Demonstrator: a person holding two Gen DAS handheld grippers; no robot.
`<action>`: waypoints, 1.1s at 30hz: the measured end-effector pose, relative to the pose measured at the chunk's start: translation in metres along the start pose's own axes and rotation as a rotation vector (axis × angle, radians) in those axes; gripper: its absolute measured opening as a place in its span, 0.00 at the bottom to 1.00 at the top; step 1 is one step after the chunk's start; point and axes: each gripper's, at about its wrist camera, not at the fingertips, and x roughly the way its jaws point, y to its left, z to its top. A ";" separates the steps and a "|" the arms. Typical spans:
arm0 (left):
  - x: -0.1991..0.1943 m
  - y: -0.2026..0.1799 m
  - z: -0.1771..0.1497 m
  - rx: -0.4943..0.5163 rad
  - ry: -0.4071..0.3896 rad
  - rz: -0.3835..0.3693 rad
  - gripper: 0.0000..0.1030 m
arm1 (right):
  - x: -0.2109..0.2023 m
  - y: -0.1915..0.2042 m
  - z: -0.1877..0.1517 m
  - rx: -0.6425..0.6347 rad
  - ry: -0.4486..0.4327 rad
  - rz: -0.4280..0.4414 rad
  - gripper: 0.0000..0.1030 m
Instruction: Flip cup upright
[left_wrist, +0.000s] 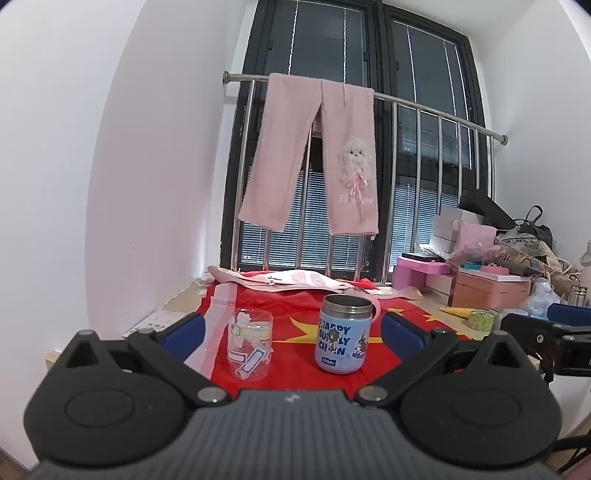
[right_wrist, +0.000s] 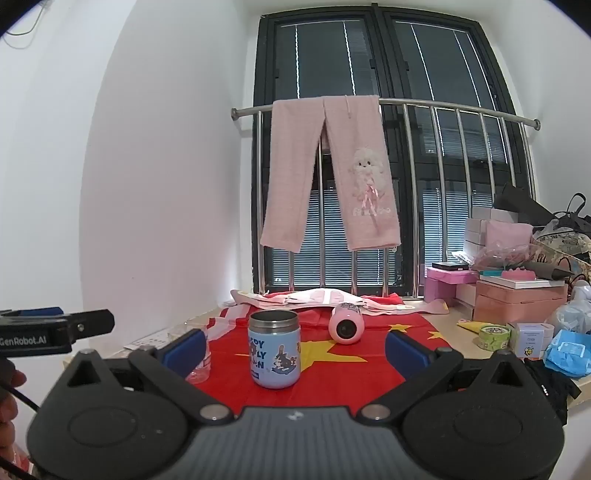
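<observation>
Pink cup (right_wrist: 346, 324) lies sideways on red cloth (right_wrist: 332, 365); both claws open.

You see a blue cartoon-printed cup (right_wrist: 274, 354), a pink cup (right_wrist: 346, 323), a red flag (right_wrist: 332, 363) with yellow stars, and pink trousers (right_wrist: 328, 173).

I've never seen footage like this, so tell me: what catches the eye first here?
Fluffy pink trousers hang over the steel window rail, above a bright red cloth with yellow stars. On it a pale blue steel cup with cartoon print stands upright, and a small pink cup lies on its side behind.
</observation>
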 end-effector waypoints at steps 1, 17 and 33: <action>0.001 -0.004 -0.003 0.005 0.001 0.004 1.00 | 0.001 0.000 0.000 0.000 0.010 -0.001 1.00; 0.002 -0.006 -0.007 0.009 0.006 0.004 1.00 | 0.000 0.000 0.000 -0.001 0.005 -0.001 1.00; 0.002 -0.007 -0.007 0.010 0.006 0.006 1.00 | 0.000 0.001 0.000 0.000 0.006 -0.001 1.00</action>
